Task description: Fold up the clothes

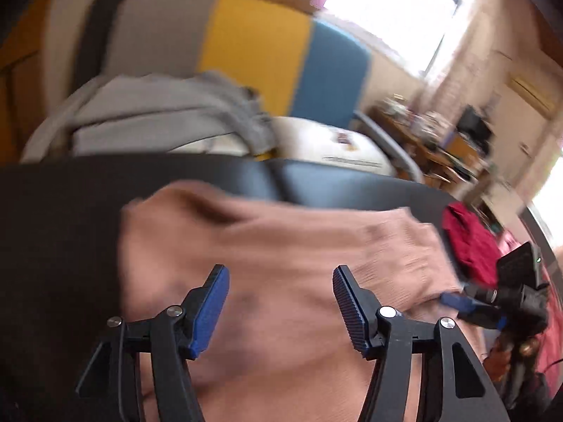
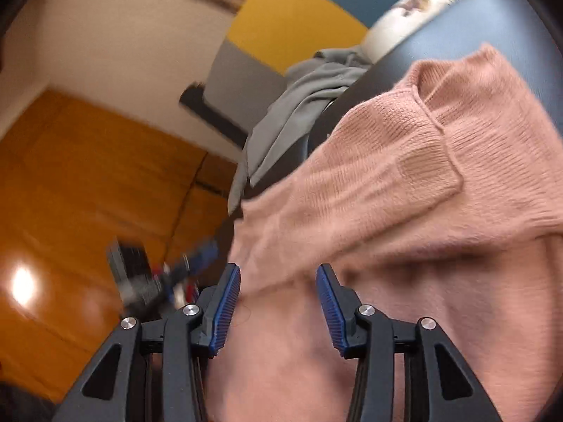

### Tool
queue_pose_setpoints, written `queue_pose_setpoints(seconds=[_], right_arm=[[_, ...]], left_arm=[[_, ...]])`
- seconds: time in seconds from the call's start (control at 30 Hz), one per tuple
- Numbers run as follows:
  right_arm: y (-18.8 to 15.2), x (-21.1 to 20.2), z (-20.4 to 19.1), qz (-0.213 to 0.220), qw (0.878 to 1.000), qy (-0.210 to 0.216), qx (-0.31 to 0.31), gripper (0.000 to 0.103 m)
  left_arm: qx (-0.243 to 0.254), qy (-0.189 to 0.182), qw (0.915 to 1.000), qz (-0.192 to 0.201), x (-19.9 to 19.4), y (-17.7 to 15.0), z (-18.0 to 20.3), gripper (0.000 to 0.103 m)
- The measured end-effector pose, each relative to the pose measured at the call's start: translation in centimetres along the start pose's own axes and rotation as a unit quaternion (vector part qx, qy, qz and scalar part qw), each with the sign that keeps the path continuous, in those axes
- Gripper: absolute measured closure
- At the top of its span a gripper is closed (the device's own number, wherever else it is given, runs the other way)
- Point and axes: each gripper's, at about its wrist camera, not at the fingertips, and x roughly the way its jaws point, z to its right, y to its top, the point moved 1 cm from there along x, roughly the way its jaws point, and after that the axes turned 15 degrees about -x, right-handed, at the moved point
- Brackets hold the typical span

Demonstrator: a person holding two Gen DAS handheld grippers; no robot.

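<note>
Behind your work stands a wall panel striped grey, yellow (image 1: 253,52) and blue, with a bright window (image 1: 397,14) off to the right and orange-brown wooden panelling (image 2: 81,176) on the other side. The dark worktop (image 1: 59,218) carries the pink knitted sweater (image 1: 274,246), which lies spread across its middle and reaches right up under both of your tools. A sleeve (image 2: 394,161) with a ribbed cuff is folded diagonally over the body of the sweater.

Your left gripper (image 1: 279,277) hangs over the sweater's near part with its blue-padded fingers (image 1: 211,309) spread wide apart and nothing between them. Whether the tips touch the knit you cannot tell, as the view is blurred.

Your right gripper (image 2: 278,274) sits at the sweater's left edge, its fingers (image 2: 225,313) also parted, the knit showing between them but not pinched. In the left wrist view that same tool appears at the sweater's far right side, just beside a crumpled red garment (image 1: 471,242) on the worktop.

Beyond the worktop's far edge a grey garment (image 1: 169,112) is heaped, draping over the edge in the right wrist view. Next to it lies something white with a printed mark (image 1: 330,144), too blurred to name. A cluttered desk (image 1: 429,140) stands farther back in the room.
</note>
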Motion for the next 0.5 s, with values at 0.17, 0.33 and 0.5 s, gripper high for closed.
queue_pose_setpoints(seconds=[0.17, 0.33, 0.5], right_arm=[[0.4, 3.1, 2.2, 0.018, 0.992, -0.040, 0.121, 0.056], [1.5, 3.5, 0.3, 0.034, 0.993, -0.098, 0.052, 0.093], [1.6, 2.0, -2.6, -0.017, 0.974, -0.213, -0.078, 0.094]], left_arm=[[-0.042, 0.029, 0.9985, 0.018, -0.9, -0.9, -4.0, 0.043], [-0.008, 0.042, 0.9983, 0.039, 0.3, -0.3, -3.0, 0.043], [-0.016, 0.063, 0.9969, 0.044, 0.0, -2.1, -5.0, 0.017]])
